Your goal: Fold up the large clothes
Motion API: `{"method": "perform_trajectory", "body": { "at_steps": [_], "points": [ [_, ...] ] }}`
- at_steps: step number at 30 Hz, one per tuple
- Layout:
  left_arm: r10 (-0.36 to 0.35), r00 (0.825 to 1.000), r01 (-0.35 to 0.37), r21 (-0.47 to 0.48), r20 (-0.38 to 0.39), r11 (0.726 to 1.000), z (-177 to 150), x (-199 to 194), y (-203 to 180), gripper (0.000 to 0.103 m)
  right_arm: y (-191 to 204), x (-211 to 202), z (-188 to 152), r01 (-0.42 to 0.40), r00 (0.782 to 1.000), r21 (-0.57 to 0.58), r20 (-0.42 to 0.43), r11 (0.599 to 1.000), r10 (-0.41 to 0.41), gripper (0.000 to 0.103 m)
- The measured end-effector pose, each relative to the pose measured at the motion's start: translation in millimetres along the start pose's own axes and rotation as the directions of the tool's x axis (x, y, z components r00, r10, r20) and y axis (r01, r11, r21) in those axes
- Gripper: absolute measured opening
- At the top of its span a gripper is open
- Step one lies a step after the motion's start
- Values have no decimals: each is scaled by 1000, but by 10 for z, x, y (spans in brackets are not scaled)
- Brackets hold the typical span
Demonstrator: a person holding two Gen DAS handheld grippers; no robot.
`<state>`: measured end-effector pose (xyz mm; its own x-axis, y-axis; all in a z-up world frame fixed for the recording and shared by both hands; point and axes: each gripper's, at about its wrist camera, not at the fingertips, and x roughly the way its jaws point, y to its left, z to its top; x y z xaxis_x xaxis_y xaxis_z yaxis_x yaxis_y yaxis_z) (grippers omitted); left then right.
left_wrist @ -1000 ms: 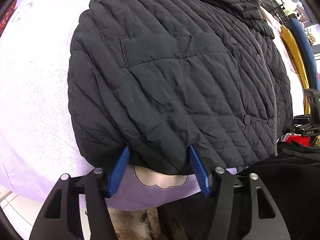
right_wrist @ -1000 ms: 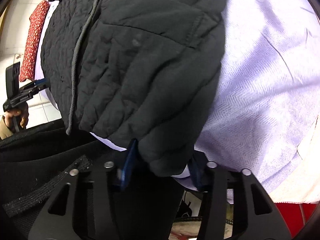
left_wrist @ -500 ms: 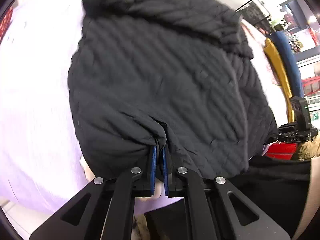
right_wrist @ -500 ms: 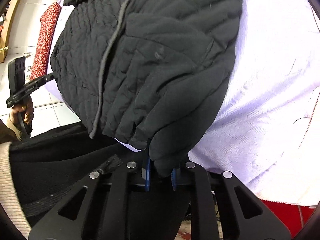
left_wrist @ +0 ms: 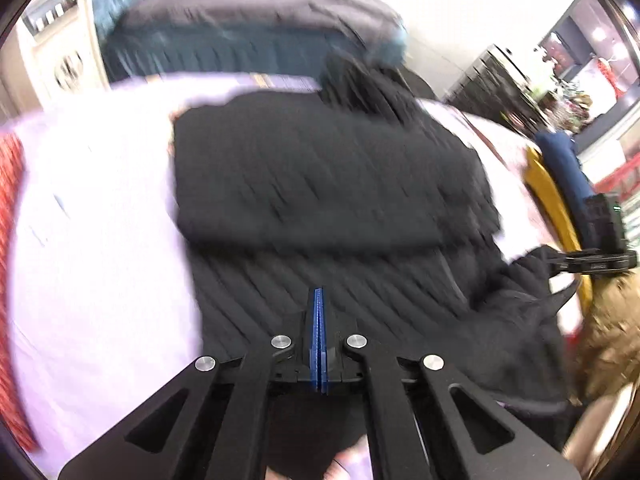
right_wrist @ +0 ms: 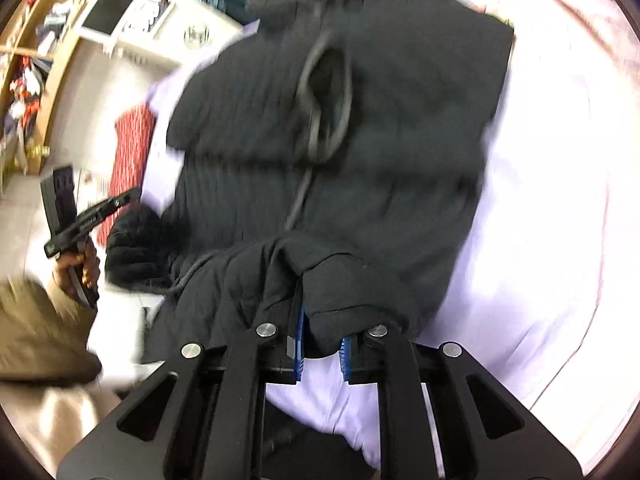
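Note:
A black quilted jacket lies on a pale lilac cloth-covered surface, its lower part lifted toward its collar; it also fills the right wrist view. My left gripper is shut, its blue pads pressed together over the quilted fabric; a pinch of hem is not clearly visible. My right gripper is shut on a thick fold of the jacket's hem, the blue pads held apart by the cloth. Both views are motion-blurred.
The other gripper shows at each view's edge: the right one and the left one in a hand. A red patterned cloth hangs at the surface's left. Yellow and blue garments and shelving stand beyond.
Both grippers closed on the jacket's lower edge, then lifted it up and forward over the jacket. The views now look from higher up and show more of the room.

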<state>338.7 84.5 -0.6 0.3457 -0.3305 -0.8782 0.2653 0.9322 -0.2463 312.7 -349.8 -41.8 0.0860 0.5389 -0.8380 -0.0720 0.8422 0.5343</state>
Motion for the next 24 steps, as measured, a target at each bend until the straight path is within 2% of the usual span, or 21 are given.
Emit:
{"method": "perform_trajectory", "body": {
  "at_steps": [3, 6, 10, 11, 12, 13, 16, 19, 22, 24],
  "points": [
    [44, 997, -44, -3, 66, 999, 433, -63, 156, 0, -25, -142, 371, -29, 998, 16, 65, 999, 28, 13],
    [82, 994, -81, -20, 70, 997, 761, -8, 242, 0, 79, -140, 708, -45, 993, 8, 107, 999, 44, 13],
    [24, 999, -21, -86, 42, 996, 868, 43, 286, 4, 154, -115, 1028, -33, 987, 8, 160, 999, 32, 13],
    [4, 1000, -1, -101, 31, 995, 835, 43, 293, 17, 138, -107, 1085, -31, 985, 14, 173, 999, 28, 13],
    [-5, 1000, 7, -107, 22, 994, 802, 43, 274, 43, 128, -102, 1142, -26, 983, 21, 183, 999, 22, 13],
    [6, 1000, -3, -104, 22, 995, 750, 15, 259, 60, 108, -108, 1205, -20, 981, 27, 194, 999, 14, 13],
    [77, 996, -73, -81, 54, 994, 613, -92, 249, 63, 68, -177, 1482, 1, 967, 52, 253, 999, -14, 13],
    [176, 978, -156, -169, 109, 973, 523, -315, 417, 71, -108, -251, 1837, 14, 948, 113, 315, 994, -49, 12],
    [197, 963, -137, -298, 183, 945, 453, -572, 685, 76, -405, -305, 2181, 1, 934, 222, 347, 975, -80, 12],
    [212, 962, -146, -332, 170, 932, 435, -577, 778, 76, -588, -292, 2355, 4, 928, 303, 355, 953, -116, 12]
  ]
}}
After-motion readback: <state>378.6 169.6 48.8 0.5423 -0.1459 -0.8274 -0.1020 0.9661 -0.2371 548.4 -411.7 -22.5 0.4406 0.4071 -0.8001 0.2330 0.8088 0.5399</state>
